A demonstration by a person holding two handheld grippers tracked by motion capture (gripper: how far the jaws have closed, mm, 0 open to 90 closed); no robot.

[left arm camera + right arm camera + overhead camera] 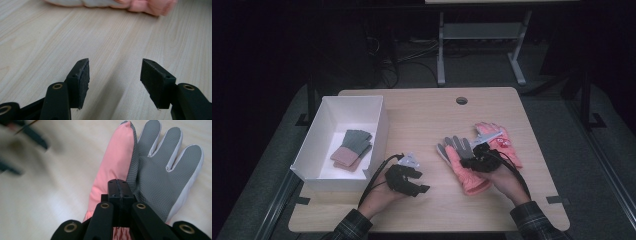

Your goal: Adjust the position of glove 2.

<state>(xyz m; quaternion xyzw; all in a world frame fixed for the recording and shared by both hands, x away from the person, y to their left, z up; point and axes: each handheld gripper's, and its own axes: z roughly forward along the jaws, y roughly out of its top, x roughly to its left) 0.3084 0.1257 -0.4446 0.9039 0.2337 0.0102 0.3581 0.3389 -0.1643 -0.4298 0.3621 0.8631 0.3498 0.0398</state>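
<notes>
A pink glove (473, 184) with a grey palm (155, 170) lies palm up on the wooden table (422, 115), right of centre. My right gripper (469, 161) (117, 185) is on it, jaws closed tight where the pink side meets the grey palm, tips down in the fabric. A second pink glove (503, 143) lies just behind, partly under that hand. My left gripper (421, 181) (115, 72) rests low over bare wood left of the gloves, jaws apart with nothing between them. The pink glove's edge (150, 6) shows ahead of it.
A white open box (328, 111) stands at the table's left and holds a grey and dusty-pink glove pair (353, 148). A round cable hole (461, 100) sits near the far edge. A desk frame (482, 35) stands behind on the dark floor.
</notes>
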